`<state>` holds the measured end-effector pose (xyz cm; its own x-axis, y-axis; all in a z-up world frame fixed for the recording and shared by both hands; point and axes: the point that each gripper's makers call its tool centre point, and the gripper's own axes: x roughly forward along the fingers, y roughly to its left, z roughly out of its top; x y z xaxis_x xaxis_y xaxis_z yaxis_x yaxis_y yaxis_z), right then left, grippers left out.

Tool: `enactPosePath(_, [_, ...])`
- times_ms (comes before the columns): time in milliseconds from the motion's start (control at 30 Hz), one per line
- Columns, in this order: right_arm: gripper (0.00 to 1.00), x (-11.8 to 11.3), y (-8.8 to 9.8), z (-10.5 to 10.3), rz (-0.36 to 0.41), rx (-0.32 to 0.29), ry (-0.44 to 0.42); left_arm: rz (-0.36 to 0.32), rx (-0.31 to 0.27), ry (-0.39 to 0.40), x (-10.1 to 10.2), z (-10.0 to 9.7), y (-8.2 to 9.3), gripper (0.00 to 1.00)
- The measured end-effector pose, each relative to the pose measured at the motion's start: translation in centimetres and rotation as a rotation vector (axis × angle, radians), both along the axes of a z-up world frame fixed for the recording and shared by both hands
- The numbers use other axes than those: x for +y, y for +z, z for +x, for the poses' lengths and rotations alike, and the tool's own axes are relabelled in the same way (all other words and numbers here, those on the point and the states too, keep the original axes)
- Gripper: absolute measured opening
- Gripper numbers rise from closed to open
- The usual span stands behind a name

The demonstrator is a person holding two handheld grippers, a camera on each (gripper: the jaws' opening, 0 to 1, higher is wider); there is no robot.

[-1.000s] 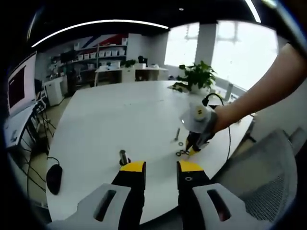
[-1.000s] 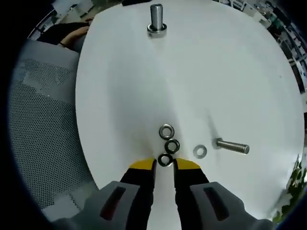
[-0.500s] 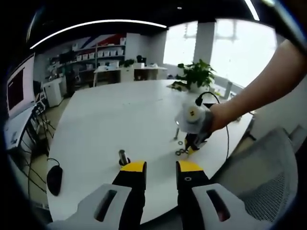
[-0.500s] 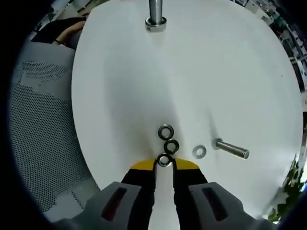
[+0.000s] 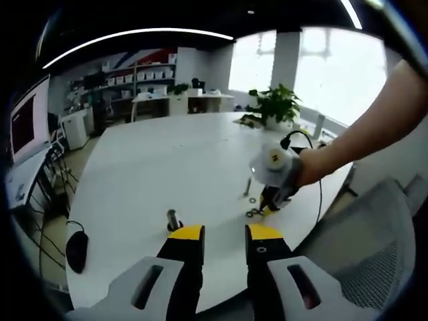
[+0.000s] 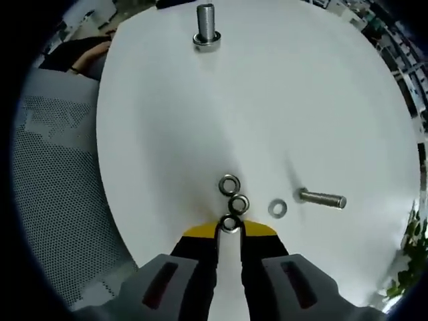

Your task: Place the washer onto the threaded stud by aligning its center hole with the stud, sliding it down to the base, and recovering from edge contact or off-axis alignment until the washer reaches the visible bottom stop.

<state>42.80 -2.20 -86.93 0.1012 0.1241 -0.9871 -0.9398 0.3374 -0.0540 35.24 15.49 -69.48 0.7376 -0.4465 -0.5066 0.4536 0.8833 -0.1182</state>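
Observation:
In the right gripper view my right gripper (image 6: 229, 229) points down at the white table (image 6: 167, 134). Its yellow-tipped jaws stand narrow, pinching a dark washer (image 6: 231, 223) that lies flat on the table. Two more dark washers (image 6: 239, 202) touch it in a row, and a flat silver washer (image 6: 277, 208) lies to the right. The upright threaded stud (image 6: 206, 25) stands far ahead. In the left gripper view my left gripper (image 5: 224, 235) hangs open and empty above the near table edge, the stud (image 5: 173, 219) just ahead of its left jaw. The right gripper (image 5: 266, 208) is down at the washers (image 5: 254, 212).
A loose bolt (image 6: 322, 198) lies on its side right of the washers. A mesh office chair (image 6: 53, 174) stands close to the table edge. A black mouse (image 5: 75, 249) sits at the table's left edge, and a potted plant (image 5: 274, 103) at its far side.
The right gripper's jaws have drawn in slightly around the nearest washer. Both views shifted a little with the hands. The washers, bolt and stud have stayed put.

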Motion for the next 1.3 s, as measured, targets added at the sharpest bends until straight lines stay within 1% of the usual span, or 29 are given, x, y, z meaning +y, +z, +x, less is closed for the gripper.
enactPosePath(33, [0.13,0.0,0.0,0.1,0.022,-0.002,-0.027,-0.002,-0.002,0.002,0.0,0.0,0.1,0.22])
enactPosePath(100, [0.13,-0.1,0.1,0.1,0.044,0.001,-0.054,-0.005,-0.004,0.003,0.1,0.1,0.1,0.22])
enactPosePath(200, [0.13,-0.3,0.2,-0.2,0.048,0.006,-0.069,-0.008,-0.005,0.005,0.1,0.0,0.2,0.22])
enactPosePath(267, [0.13,-0.8,0.2,0.0,0.04,-0.003,-0.068,-0.012,-0.006,0.007,0.1,0.1,0.2,0.22])
enactPosePath(300, [0.13,-1.0,0.5,0.1,0.045,-0.007,-0.08,-0.012,-0.006,0.007,0.1,0.1,0.2,0.22])
enactPosePath(333, [0.13,-1.0,0.9,0.4,0.063,-0.011,-0.115,-0.012,-0.006,0.007,0.1,0.1,0.2,0.21])
enactPosePath(400, [0.13,-1.2,1.8,1.1,0.091,-0.021,-0.155,-0.013,-0.009,0.006,0.1,0.1,0.3,0.21])
enactPosePath(467, [0.13,-1.6,2.3,1.6,0.093,-0.023,-0.163,-0.014,-0.01,0.005,0.1,0.1,0.3,0.21])
enactPosePath(600, [0.13,-1.8,3.7,3.2,0.101,-0.055,-0.178,-0.015,-0.012,0.006,0.1,0.1,0.3,0.21])
enactPosePath(667, [0.13,-1.5,4.4,3.9,0.115,-0.072,-0.179,-0.016,-0.012,0.005,0.1,0.1,0.3,0.21])
enactPosePath(800, [0.13,-0.9,5.8,5.2,0.12,-0.116,-0.141,-0.016,-0.012,0.002,0.1,0.1,0.3,0.21])
enactPosePath(867, [0.13,-0.8,6.3,5.6,0.122,-0.116,-0.142,-0.015,-0.01,0.0,0.1,0.1,0.3,0.21])
enactPosePath(933, [0.13,-0.7,6.8,6.1,0.128,-0.134,-0.142,-0.015,-0.013,0.001,0.1,0.1,0.3,0.21])
enactPosePath(1000, [0.13,-0.6,7.0,6.3,0.13,-0.136,-0.14,-0.017,-0.014,0.006,0.2,0.1,0.3,0.21])
enactPosePath(1067, [0.13,-0.5,7.2,6.5,0.121,-0.158,-0.113,-0.02,-0.014,0.009,0.3,0.1,0.3,0.21])
enactPosePath(1133, [0.13,-0.4,7.2,6.5,0.119,-0.157,-0.103,-0.018,-0.016,0.008,0.3,0.1,0.4,0.21])
enactPosePath(1300, [0.13,-0.1,7.0,7.5,0.13,-0.158,-0.119,-0.008,-0.006,0.013,0.4,0.1,0.1,0.21])
